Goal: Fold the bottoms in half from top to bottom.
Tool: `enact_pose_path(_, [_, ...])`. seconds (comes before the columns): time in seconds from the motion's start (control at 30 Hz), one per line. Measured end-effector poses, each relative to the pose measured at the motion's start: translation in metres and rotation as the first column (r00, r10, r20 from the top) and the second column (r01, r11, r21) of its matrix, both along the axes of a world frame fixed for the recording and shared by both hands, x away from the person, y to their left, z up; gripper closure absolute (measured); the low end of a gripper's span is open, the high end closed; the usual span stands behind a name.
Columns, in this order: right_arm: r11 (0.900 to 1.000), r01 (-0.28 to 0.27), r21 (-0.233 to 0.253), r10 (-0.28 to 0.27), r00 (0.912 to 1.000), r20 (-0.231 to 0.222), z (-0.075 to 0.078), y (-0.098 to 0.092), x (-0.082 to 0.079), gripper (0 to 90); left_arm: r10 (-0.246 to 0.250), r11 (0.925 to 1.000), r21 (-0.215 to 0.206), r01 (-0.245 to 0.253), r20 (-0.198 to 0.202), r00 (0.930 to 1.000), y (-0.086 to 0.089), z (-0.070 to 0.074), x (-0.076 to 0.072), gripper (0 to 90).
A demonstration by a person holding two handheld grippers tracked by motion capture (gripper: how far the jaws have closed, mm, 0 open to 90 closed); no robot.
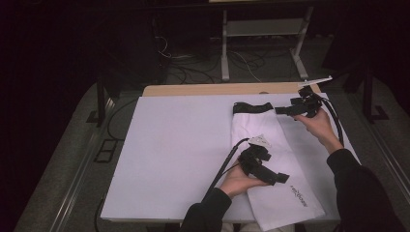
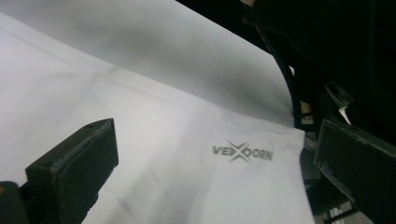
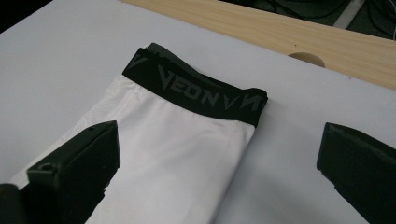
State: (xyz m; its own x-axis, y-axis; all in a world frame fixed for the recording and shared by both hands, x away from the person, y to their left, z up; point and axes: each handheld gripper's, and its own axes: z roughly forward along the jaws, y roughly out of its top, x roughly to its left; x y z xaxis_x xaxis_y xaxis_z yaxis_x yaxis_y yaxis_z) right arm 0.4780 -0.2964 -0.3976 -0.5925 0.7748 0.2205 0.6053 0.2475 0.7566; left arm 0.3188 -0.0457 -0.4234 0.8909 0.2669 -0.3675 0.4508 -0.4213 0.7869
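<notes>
both tools (image 1: 283, 177) (image 1: 279, 110) over white shorts (image 1: 270, 159)

We are seeing white table (image 1: 174, 145) lying lit amid dark room. Bare wooden strip (image 1: 212, 90) is running along its far edge, round hole (image 3: 306, 58) sitting in wood. Behind table, pale metal frame (image 1: 225, 48) is standing on grey floor (image 1: 270, 67), loose cables (image 1: 193, 72) trailing beside it. Black stand (image 1: 100, 104) is standing near table's far left corner.
</notes>
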Motion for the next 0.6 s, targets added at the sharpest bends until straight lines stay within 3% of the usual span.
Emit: enact_pose_path(0.6, [1.0, -0.008, 0.013, 0.008, 0.9999, -0.008, -0.007, -0.003, -0.007, 0.0, 0.088, 0.9961, 0.003, -0.088, 0.073, 0.9935, 0.041, 0.011, 0.039, 0.0])
